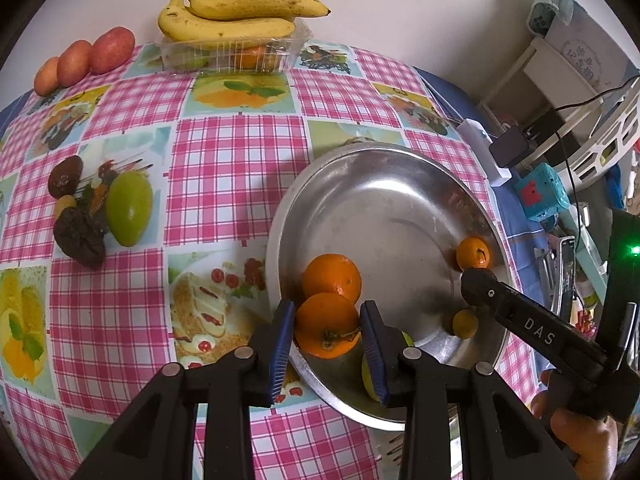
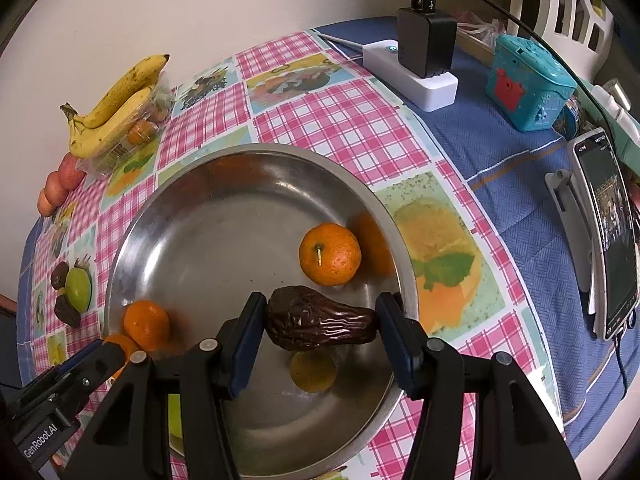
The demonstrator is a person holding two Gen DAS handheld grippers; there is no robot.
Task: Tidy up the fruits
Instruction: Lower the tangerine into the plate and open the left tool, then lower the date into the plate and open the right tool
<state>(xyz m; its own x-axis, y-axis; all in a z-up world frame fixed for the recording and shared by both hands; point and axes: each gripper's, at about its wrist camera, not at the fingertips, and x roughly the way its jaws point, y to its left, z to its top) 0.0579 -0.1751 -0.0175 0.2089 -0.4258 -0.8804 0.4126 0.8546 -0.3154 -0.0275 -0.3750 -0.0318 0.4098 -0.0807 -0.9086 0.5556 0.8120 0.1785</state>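
Checked tablecloth (image 1: 224, 160) | left jaws clamp orange (image 1: 326, 326) | right jaws clamp wrinkled avocado (image 2: 316, 320)

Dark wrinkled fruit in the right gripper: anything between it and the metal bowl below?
Mostly clear: the dark wrinkled fruit hangs over the steel bowl, with only a small yellow-orange fruit directly beneath; bare metal lies alongside.

I am looking into a lived-in home, not a lab or shop. The bench wears a pink checked oilcloth (image 2: 332, 120) printed with fruit and cakes, pushed against a plain cream wall. Along its far edge sit a white power strip (image 2: 412, 76) with a black charger (image 2: 426, 42), a teal toy box (image 2: 528, 84), a propped phone (image 2: 608, 236) and a white plastic basket (image 2: 576, 8).
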